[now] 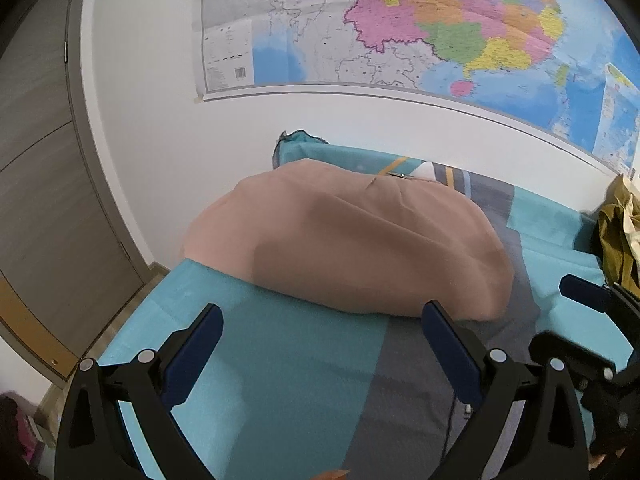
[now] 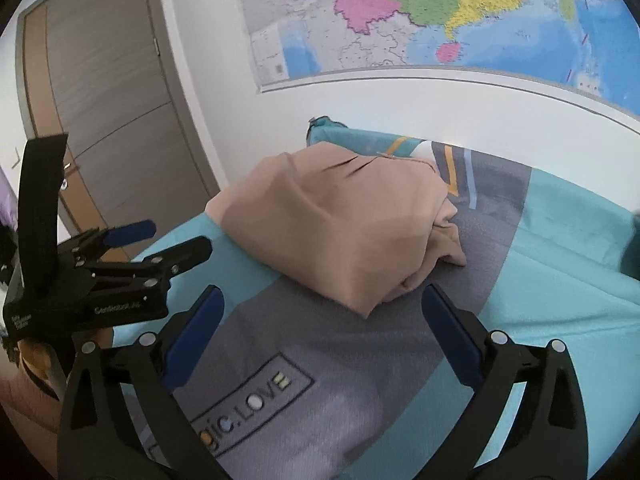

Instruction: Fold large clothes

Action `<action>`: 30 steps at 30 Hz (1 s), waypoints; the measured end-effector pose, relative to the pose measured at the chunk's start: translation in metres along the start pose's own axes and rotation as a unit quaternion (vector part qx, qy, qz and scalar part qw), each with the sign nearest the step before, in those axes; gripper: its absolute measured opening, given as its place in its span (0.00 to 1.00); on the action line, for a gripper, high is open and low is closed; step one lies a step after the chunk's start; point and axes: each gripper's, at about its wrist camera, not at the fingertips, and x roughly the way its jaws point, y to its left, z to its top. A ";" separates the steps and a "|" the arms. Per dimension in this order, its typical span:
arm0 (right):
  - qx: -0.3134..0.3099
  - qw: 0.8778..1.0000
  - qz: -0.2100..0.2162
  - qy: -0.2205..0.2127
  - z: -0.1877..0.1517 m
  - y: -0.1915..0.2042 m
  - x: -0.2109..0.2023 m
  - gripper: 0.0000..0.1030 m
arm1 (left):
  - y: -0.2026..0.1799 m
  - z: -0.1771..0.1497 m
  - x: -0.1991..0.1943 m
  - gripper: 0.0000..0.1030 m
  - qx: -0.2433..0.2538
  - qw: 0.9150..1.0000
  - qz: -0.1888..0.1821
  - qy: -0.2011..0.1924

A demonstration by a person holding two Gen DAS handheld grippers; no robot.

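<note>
A beige garment [image 1: 352,240] lies folded in a thick bundle on the teal and grey bed sheet [image 1: 280,380]. It also shows in the right wrist view [image 2: 340,224], its loose folded edges facing right. My left gripper [image 1: 324,328] is open and empty, just short of the bundle's near edge. My right gripper [image 2: 320,312] is open and empty, its jaws on either side of the bundle's near corner without touching it. The left gripper shows in the right wrist view [image 2: 160,236], the right gripper at the right edge of the left wrist view [image 1: 592,292].
The bed stands against a white wall with a large map [image 1: 400,28]. A grey door [image 2: 108,92] is at the left. An olive garment [image 1: 618,232] is heaped at the right of the bed. The sheet has a printed label [image 2: 248,404].
</note>
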 end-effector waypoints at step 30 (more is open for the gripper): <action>0.004 1.000 0.001 -0.008 -0.021 0.014 -0.041 0.95 | -0.011 -0.026 -0.032 0.93 -0.004 1.000 -0.015 0.014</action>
